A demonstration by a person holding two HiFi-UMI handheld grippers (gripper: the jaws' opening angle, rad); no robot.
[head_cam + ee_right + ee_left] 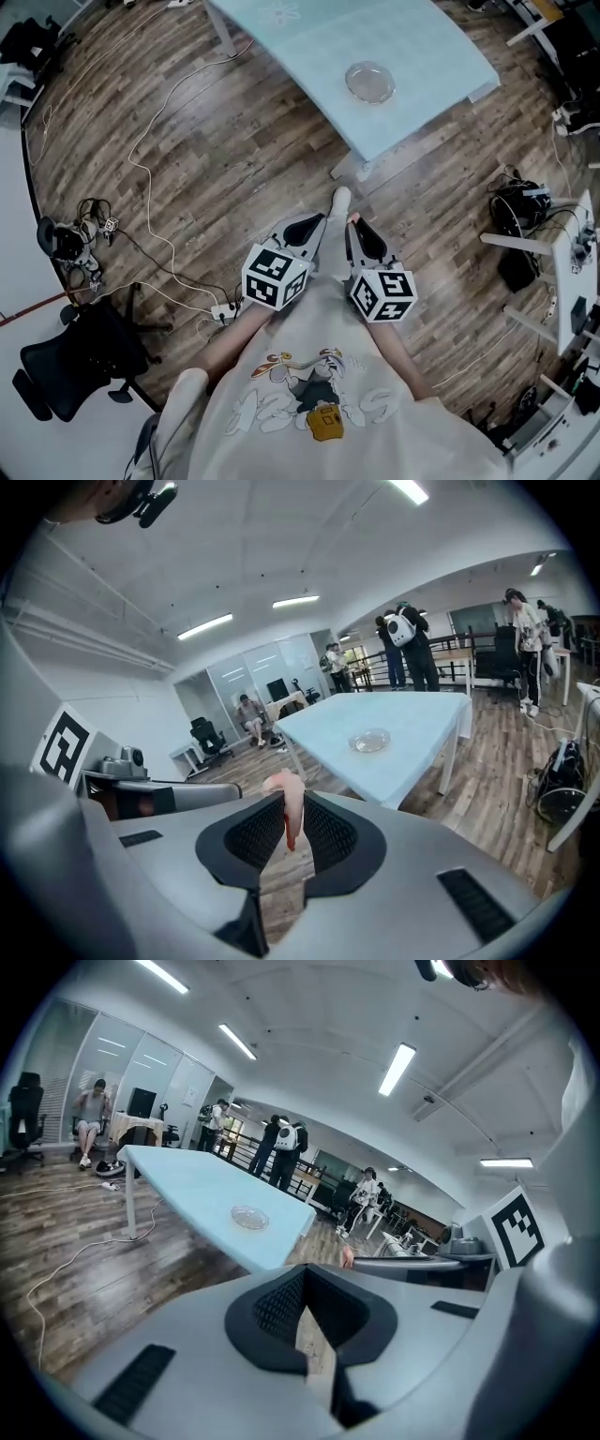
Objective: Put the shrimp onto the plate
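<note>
We hold the right gripper (295, 825) clamped on the shrimp (287, 786). Its two ribbed pads press the pale pink body from both sides, and the curled upper end sticks out above the tips. The left gripper (307, 1309) has its jaws closed tip to tip, with only a sliver of floor showing behind them. Seen from the head view, both grippers sit close side by side in front of our cream printed shirt (309, 398), marker cubes toward us and jaws pointing away at the table.

Beneath them lies the wooden plank floor (187, 141), not the tabletop, so the shrimp hangs in the air short of the table's near corner. The table (309, 37) is covered in light blue and stands on white legs. Near its closer end rests a round clear glass plate (369, 82), bare, with the blue showing through it, and it is well apart from the shrimp.

A thin white cable (141, 159) winds across the planks on our left down to a power strip (223, 311). Beyond that stands a black office chair (70, 361). On our right a black bag (520, 202) sits on the floor beside white desk frames.

The gripper views open onto a large office with long strip lights (398, 1068) on a white ceiling, glass partitions, and several people (406, 649) standing or sitting well behind the table.
</note>
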